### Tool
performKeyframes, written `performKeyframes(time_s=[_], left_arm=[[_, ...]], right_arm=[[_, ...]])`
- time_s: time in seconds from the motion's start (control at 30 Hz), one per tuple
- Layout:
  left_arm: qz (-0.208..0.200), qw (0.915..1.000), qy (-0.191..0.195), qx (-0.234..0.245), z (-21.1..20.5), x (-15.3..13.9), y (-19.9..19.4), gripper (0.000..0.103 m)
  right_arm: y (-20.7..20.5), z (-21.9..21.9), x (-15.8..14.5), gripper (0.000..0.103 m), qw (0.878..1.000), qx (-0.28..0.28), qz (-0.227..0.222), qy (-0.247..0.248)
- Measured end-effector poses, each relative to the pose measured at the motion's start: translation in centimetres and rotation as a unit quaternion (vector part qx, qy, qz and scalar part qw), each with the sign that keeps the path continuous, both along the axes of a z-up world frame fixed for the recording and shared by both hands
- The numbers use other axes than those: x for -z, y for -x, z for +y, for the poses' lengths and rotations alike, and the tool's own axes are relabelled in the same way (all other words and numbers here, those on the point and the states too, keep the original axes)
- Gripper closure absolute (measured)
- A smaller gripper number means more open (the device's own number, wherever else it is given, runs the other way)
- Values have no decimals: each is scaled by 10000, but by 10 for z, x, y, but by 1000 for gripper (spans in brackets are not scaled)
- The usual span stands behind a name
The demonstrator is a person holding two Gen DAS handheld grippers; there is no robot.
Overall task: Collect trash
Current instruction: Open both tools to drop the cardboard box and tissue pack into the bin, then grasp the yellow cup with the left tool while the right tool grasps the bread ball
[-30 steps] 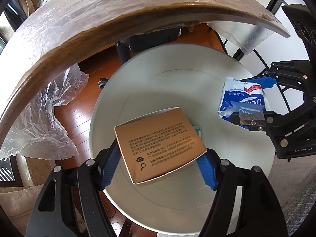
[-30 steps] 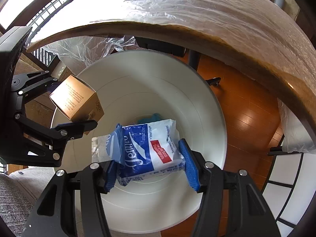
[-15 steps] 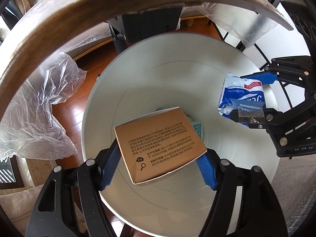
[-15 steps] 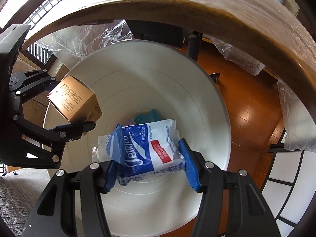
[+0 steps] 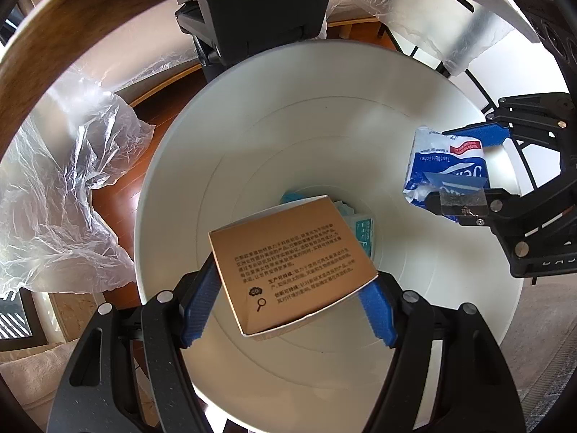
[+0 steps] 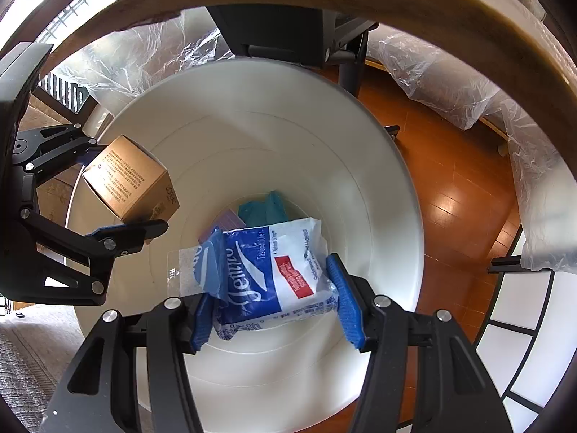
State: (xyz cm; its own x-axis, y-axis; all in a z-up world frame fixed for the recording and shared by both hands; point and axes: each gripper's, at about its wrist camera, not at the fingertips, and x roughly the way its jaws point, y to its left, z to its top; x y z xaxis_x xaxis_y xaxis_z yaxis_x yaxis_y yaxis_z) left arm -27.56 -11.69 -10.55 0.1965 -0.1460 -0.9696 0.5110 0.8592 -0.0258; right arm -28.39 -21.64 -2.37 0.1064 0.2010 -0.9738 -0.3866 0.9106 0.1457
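Both grippers point down into a white bin (image 5: pixel 173 166) (image 6: pixel 378 166). My left gripper (image 5: pixel 288 299) is shut on a brown cardboard box (image 5: pixel 288 263) with black print, held over the bin's mouth; the same box (image 6: pixel 133 180) shows at the left of the right wrist view. My right gripper (image 6: pixel 274 306) is shut on a blue and white tissue pack (image 6: pixel 274 274), also over the bin; in the left wrist view that pack (image 5: pixel 447 169) hangs at the right. At the bin's bottom lie teal and purple scraps (image 6: pixel 263 209).
A wooden table edge (image 5: pixel 72 36) (image 6: pixel 432 11) arcs overhead, draped in clear plastic sheeting (image 5: pixel 61 187) (image 6: pixel 533 180). A dark chair base (image 5: pixel 263 11) stands behind the bin on a reddish wood floor (image 6: pixel 450 180). Grey carpet (image 6: pixel 21 353) lies at the lower left.
Both views have slid so the table edge sits higher in frame and more floor and chair base show. The bin fills more of each view. Both grips are unchanged.
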Motion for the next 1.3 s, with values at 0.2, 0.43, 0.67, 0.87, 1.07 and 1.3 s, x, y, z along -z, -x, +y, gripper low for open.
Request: performKeyframes(time_s=[0.2,0.43,0.67,0.87,1.07,1.3], left_arm=[[41,10000,-16,7,1,5,-3,31],[-9,10000,63,-72,4,3,-2,21],[-181,9992,281,-200,15,-22,6,21],[-777,9929,897,-63,27,-104,30,20],[-2048,9668,1506,-252,38,-196,26,1],[-2396,9550,1481,-929,42,-200,-49,1]], right_arm=[[1,0,4,47,10000,20,70,40],[2,-5,0,25,9999,145,-27,-15],[8,-20,-27,23,9989,324,-333,-27],[23,-23,-100,14,9928,197,-1176,-118],[13,-24,-176,4,9670,264,-2528,-196],[-65,-32,-176,4,9547,937,-2823,-52]])
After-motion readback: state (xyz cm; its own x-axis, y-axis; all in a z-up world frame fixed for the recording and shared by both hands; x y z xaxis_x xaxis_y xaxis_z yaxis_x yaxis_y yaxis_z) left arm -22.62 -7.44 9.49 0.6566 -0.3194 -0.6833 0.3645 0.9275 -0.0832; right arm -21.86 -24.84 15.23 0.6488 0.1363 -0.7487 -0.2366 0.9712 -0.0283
